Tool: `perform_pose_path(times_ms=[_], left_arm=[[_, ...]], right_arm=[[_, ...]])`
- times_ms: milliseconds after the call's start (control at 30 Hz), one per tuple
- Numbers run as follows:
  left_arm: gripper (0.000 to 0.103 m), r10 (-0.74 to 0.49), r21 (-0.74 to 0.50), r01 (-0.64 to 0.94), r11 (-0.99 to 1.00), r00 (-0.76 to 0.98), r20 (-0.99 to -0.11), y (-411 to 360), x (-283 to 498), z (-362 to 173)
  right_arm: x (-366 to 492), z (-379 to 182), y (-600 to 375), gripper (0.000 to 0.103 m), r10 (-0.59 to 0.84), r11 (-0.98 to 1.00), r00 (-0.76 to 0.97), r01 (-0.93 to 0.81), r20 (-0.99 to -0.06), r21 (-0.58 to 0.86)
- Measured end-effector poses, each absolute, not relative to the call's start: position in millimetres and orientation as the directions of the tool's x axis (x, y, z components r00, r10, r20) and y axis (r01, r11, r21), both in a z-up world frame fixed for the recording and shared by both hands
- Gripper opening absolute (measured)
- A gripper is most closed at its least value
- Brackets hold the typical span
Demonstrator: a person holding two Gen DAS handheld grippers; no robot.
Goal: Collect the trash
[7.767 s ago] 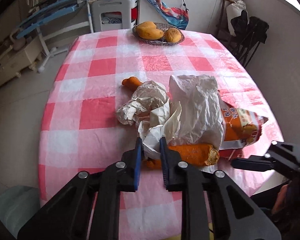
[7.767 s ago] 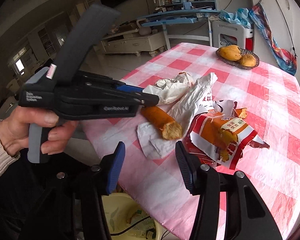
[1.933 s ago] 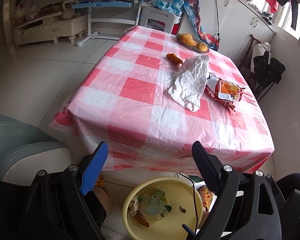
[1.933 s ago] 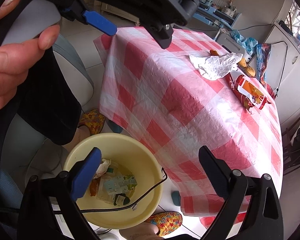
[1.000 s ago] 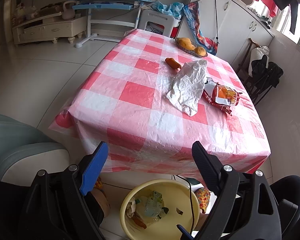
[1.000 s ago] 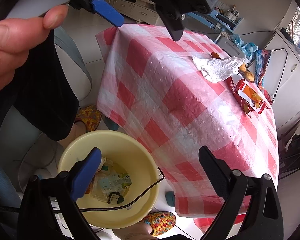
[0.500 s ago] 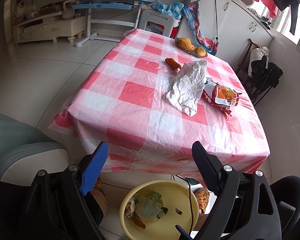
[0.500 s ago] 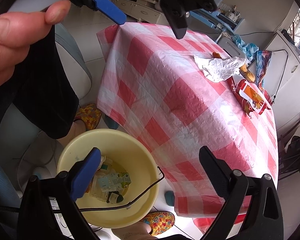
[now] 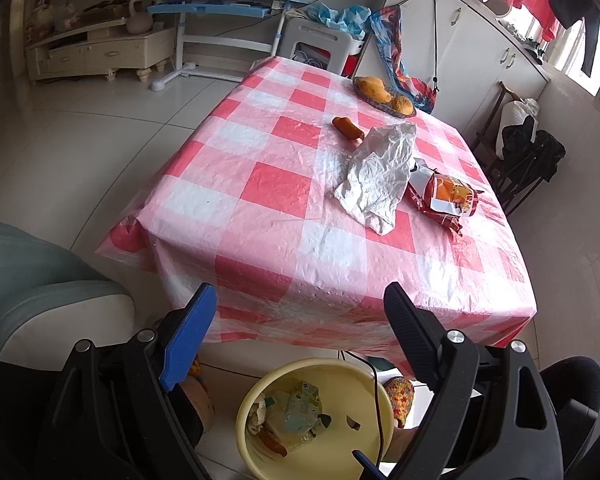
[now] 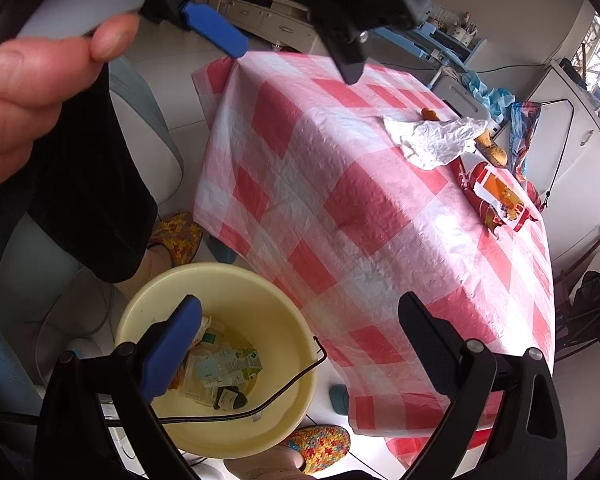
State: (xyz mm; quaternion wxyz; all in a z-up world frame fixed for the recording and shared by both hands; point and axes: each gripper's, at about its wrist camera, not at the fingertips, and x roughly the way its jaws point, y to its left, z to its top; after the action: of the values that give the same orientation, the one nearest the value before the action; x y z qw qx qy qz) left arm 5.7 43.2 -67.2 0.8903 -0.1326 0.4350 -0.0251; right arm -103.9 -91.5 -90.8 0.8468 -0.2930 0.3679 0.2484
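Observation:
A yellow trash bucket [image 9: 260,444] stands on the floor at the table's near edge, with several wrappers inside; it also shows in the right wrist view [image 10: 284,412]. On the checked table lie a crumpled white paper bag [image 9: 380,172] [image 10: 436,140], a red and orange snack bag [image 9: 444,196] [image 10: 500,196] and an orange bread stick [image 9: 348,128]. My left gripper [image 9: 300,312] is open and empty, above the bucket. My right gripper [image 10: 300,320] is open and empty over the bucket. The left gripper also shows at the top of the right wrist view [image 10: 296,56].
A bowl of orange fruit [image 9: 384,94] sits at the table's far edge. A grey-green seat [image 9: 32,276] stands to the left. The person's feet in colourful slippers [image 10: 320,448] are by the bucket. Folded chairs [image 9: 528,160] stand at the right.
Since 7.8 s ago my left gripper has let go of the white paper and both grippers have pulled back over the bucket. In the last second almost nothing has moved.

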Motion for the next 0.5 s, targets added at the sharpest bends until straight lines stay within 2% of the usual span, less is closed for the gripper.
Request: perform_pose_path(times_ms=[233,400,500], left_arm=[[0.082,-0.191,-0.303,-0.079,0.95,0.621,-0.76,51.2,19.5,-56.6],[0.082,-0.189,-0.263,-0.032,0.964,0.614,-0.766,34.2,50.1,-50.6],[0.082,-0.184,-0.227,0.006,0.974,0.607,-0.773,16.9,77.6,-51.3]], right_arm=[[-85.9,-61.9,-107.4,0.094,0.225,0.716,0.651,-0.615,-0.725,-0.33],[-53.6,-46.6,-123.7,0.094,0.212,0.705,0.685,-0.601,-0.697,-0.376],[-38.1,-48.5,-125.1,0.094,0.176,0.657,0.713,-0.598,-0.679,-0.458]])
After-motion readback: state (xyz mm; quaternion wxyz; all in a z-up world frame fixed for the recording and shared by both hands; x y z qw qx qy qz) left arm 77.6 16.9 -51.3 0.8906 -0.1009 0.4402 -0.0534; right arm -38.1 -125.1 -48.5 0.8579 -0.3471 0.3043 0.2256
